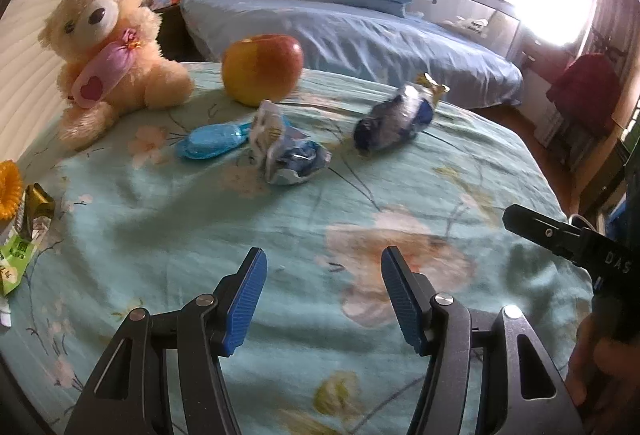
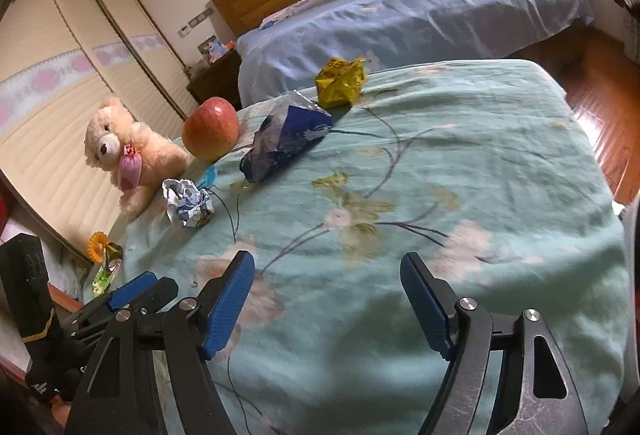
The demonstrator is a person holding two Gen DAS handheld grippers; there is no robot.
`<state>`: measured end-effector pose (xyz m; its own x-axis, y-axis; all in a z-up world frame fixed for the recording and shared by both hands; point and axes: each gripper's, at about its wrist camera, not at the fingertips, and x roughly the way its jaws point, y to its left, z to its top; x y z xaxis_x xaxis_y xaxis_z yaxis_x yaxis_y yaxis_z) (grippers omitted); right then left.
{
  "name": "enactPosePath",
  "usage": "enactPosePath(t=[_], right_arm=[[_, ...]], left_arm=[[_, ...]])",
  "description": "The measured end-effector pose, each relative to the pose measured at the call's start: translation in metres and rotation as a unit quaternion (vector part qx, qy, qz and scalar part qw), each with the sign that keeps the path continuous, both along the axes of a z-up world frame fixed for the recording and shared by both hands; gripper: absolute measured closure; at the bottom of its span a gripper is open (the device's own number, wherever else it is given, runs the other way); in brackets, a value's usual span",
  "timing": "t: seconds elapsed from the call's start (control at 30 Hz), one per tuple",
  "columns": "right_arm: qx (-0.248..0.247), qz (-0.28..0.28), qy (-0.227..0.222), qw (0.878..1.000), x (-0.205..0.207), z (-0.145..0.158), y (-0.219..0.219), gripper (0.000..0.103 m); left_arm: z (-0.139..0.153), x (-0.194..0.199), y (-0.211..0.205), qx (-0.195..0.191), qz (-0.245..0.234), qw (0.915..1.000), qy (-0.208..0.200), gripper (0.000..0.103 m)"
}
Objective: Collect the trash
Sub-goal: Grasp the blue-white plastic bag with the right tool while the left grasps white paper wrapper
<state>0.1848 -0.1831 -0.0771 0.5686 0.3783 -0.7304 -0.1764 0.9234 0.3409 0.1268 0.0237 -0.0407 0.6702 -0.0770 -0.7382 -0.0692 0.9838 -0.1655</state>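
Left hand-held gripper [image 1: 324,271] agape, ribbed blue pads; crinkled foil wrapper [image 1: 290,155] ahead.

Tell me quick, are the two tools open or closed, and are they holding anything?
Left tool: open, holding nothing, above the green flowered blanket.
Right tool: open, holding nothing, also above the blanket.

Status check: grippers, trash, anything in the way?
Left gripper and right gripper open, empty. Crumpled wrappers uncollected on bedspread. Apple close behind; approach unobstructed.
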Motion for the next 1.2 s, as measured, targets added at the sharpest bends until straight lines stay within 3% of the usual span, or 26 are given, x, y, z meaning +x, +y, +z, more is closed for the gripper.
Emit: enactPosePath(t=[0.5,1.0,1.03,1.07,1.13,1.2], right_arm=[[0.025,0.016,0.01,1.0,0.054,-0.011,0.036,0.026],[0.076,-0.008,0.032,0.997,0.111,-0.023,0.055,0.027],[0.077,-0.011,0.032,0.996,0.113,-0.023,0.055,0.03],[0.075,-0.014,0.031,0.997,0.114,-0.023,0.055,0.033],[0.071,-0.014,0.036,0.997,0.116,-0.025,0.057,0.06],[0.073,-0.013,0.039,0.997,0.117,-0.026,0.057,0.062]], left_arm=[[-0.002,0.046,0.027,0.002,0.024,0.9997,-0.003,0.042],[-0.017,0.092,0.033,-0.006,0.008,0.9999,0.008,0.043],[-0.019,0.094,0.031,-0.004,0.005,0.9999,0.011,0.044],[-0.021,0.095,0.03,-0.004,0.001,0.9999,0.013,0.052],[-0.025,0.098,0.027,-0.01,-0.01,0.9997,0.019,0.065],[-0.026,0.098,0.024,-0.01,-0.016,0.9996,0.019,0.075]])
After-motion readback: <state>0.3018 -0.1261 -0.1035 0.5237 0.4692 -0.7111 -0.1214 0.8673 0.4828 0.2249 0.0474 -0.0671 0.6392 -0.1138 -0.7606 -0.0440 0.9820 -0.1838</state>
